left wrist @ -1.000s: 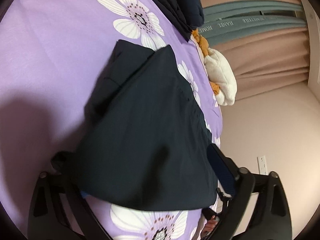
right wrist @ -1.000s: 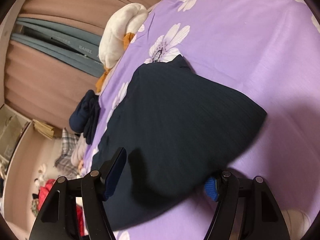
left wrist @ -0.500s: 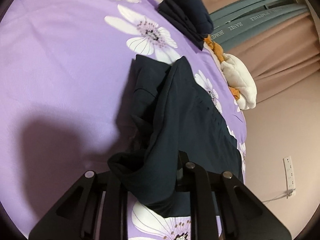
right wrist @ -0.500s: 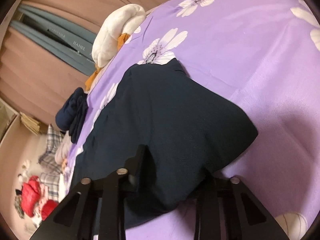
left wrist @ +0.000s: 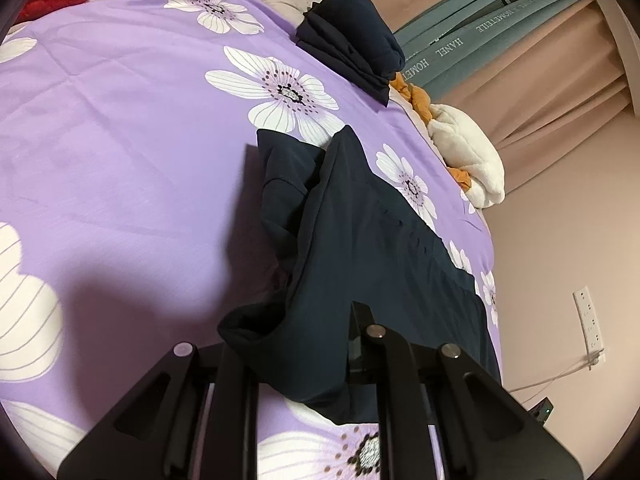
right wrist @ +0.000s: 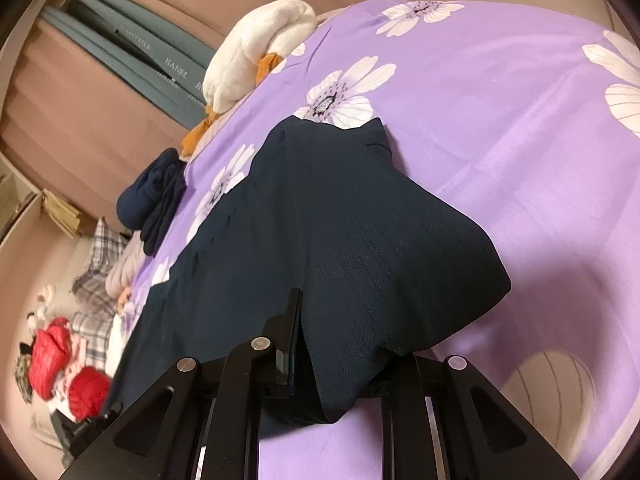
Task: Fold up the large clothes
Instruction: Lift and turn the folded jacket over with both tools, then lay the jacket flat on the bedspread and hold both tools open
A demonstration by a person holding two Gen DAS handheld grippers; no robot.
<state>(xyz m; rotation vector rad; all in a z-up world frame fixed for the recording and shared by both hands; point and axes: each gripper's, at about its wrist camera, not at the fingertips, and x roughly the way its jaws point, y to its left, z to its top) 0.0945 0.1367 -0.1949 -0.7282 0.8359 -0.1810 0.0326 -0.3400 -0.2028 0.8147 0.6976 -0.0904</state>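
A large dark navy garment [left wrist: 360, 248] lies stretched along the purple flowered bedsheet [left wrist: 120, 140]; it also shows in the right wrist view [right wrist: 340, 232]. My left gripper [left wrist: 296, 344] is shut on one near corner of the garment and holds it lifted off the sheet. My right gripper [right wrist: 344, 352] is shut on the other near corner, with cloth bunched between its fingers. The garment's far end rests flat on the bed.
A folded navy pile [left wrist: 356, 40] sits at the far edge of the bed, also in the right wrist view [right wrist: 156, 196]. A white plush toy [left wrist: 468, 160] lies beside it. Curtains [right wrist: 80, 92] hang behind. Red and checked clothes [right wrist: 60, 352] lie past the bed's edge.
Both grippers closed from open onto the garment's near edge and lifted it. The cloth now bunches between the fingers, and the view has tilted up along the bed.
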